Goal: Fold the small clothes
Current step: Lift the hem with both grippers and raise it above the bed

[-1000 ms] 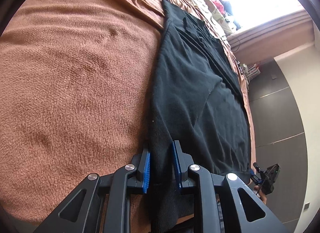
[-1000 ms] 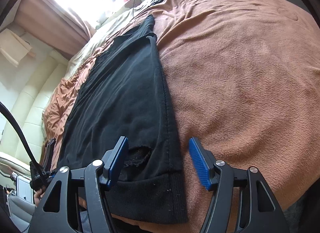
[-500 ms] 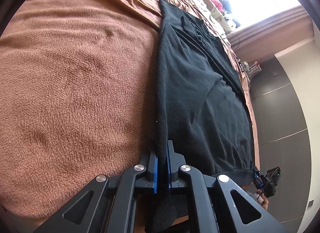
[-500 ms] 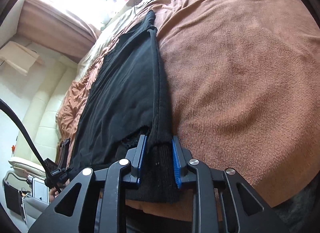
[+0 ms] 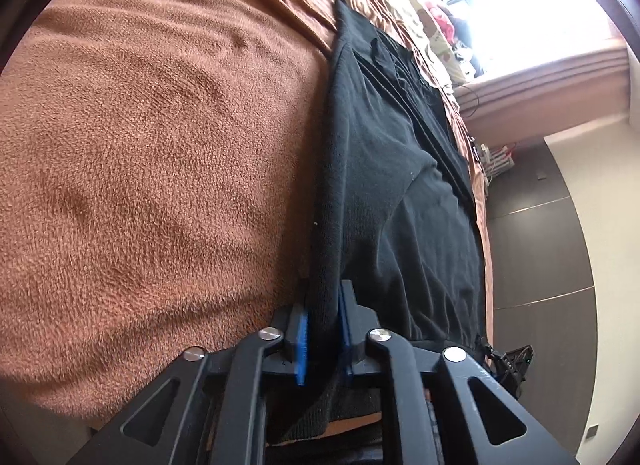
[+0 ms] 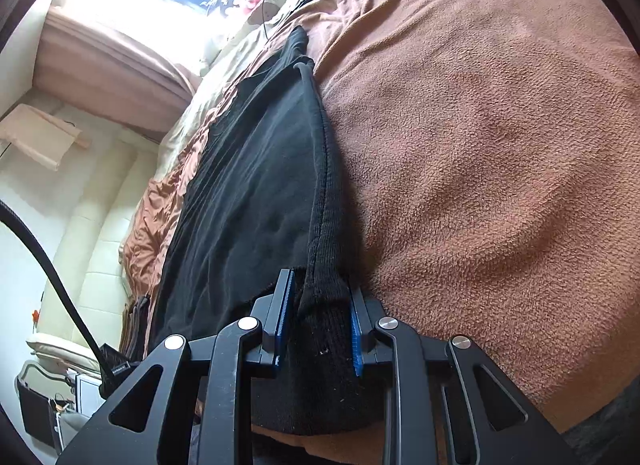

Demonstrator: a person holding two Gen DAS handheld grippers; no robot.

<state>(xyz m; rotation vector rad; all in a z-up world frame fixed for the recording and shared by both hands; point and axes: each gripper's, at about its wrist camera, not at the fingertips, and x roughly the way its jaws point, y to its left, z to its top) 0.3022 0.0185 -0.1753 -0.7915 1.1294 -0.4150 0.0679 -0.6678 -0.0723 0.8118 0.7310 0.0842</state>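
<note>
Garment (image 5: 400, 169) on blanket (image 5: 160, 145) — left gripper (image 5: 323, 329), right gripper (image 6: 318, 329) each clamped on hem.

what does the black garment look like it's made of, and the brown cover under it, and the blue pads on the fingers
Black knit garment: looks like soft matte cotton-type jersey, with a ribbed hem band at the gripped corner.
Brown fuzzy bed cover: appears to be fleece or plush; short nap, dents hold.
Blue finger pads: likely rubber or plastic, finely ridged, on black, probably plastic fingers with metal pins.

No readable text, label, brand or number shows in either wrist view — none at all.
</note>
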